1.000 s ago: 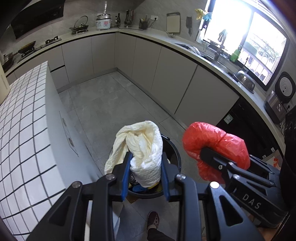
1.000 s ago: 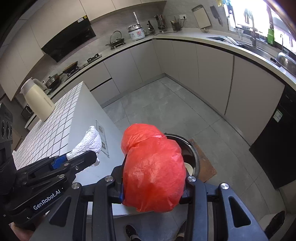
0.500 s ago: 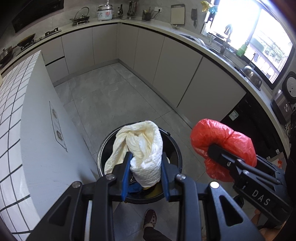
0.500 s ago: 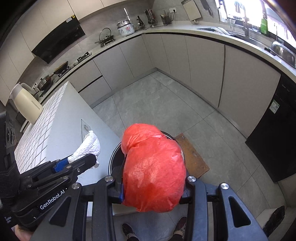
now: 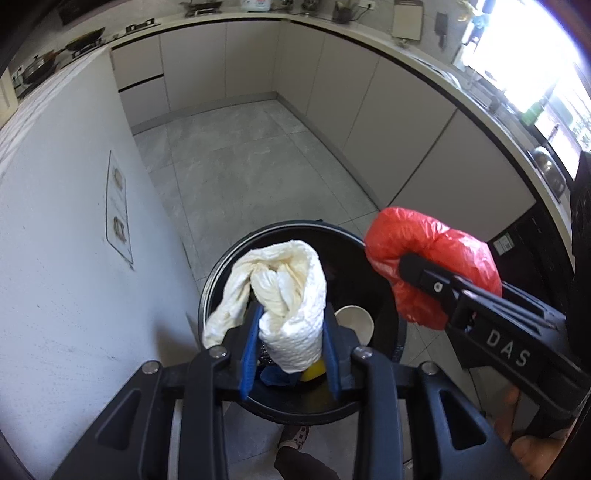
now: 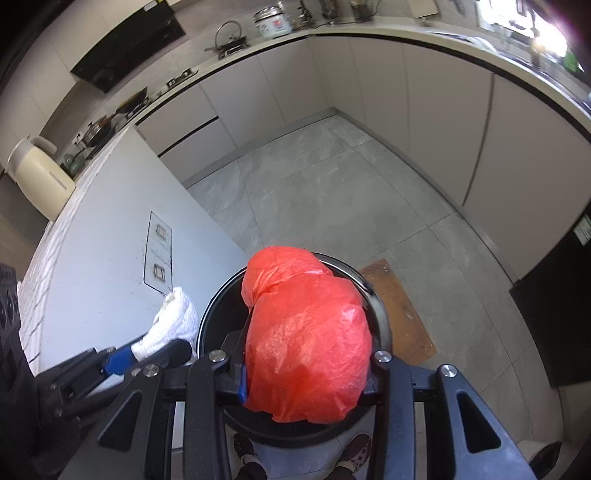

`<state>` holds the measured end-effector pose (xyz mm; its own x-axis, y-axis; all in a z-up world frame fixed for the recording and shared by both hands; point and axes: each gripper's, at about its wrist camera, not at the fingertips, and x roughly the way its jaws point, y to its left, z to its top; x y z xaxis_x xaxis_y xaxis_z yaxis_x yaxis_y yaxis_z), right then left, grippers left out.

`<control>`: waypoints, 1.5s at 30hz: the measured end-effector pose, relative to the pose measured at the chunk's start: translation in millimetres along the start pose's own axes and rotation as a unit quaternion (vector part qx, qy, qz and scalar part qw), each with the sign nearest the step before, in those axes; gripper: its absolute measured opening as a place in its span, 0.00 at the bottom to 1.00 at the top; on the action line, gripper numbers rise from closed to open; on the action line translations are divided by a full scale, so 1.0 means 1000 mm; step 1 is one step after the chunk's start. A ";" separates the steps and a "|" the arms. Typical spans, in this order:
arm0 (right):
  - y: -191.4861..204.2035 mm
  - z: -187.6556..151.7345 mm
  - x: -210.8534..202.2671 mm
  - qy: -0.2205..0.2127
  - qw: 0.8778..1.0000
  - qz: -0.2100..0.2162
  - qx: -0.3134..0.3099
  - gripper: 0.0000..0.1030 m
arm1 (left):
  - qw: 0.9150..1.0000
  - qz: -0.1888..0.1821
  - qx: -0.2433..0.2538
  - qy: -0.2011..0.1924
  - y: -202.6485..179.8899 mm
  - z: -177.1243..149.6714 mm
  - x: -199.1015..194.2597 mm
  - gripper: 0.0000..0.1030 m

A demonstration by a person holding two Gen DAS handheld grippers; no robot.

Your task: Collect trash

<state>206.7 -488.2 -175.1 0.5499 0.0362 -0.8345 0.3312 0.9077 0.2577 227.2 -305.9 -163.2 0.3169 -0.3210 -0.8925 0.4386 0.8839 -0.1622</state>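
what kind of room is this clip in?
A home kitchen, most likely: an L-shaped run of cabinets under a countertop, a rice cooker beside a gas stove, and a sink by the window.

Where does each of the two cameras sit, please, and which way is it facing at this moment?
Left wrist: on the left gripper, looking down along its jaws, shut on the white paper wad, into the black bin; a shoe and the right hand show at the bottom.
Right wrist: on the right gripper, looking down at the red plastic bag its jaws clamp above the bin; both shoes show below.
Shared: bin, both pieces of trash, each other's gripper, the white island and the grey floor.
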 end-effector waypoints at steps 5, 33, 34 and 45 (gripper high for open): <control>0.002 0.010 0.038 0.024 0.999 0.015 -0.018 0.45 | 1.000 0.013 -0.023 0.010 0.004 -0.003 0.019 0.40; 0.036 -0.015 -0.091 -0.016 0.992 0.049 -0.115 0.67 | 0.985 0.094 -0.056 -0.133 0.004 -0.043 -0.183 0.74; 0.046 -0.022 -0.104 -0.022 0.991 0.052 -0.125 0.68 | 0.983 0.098 -0.058 -0.141 0.010 -0.049 -0.193 0.75; 0.121 -0.130 -0.225 -0.109 0.976 0.049 -0.181 0.81 | 0.967 0.129 -0.106 -0.193 0.048 -0.156 -0.280 0.77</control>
<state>23.6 -332.1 -19.1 0.7291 0.0766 -0.6801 -0.0017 0.9939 0.1100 28.2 -120.8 13.2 0.7008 -0.1481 -0.6978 0.1340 0.9881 -0.0751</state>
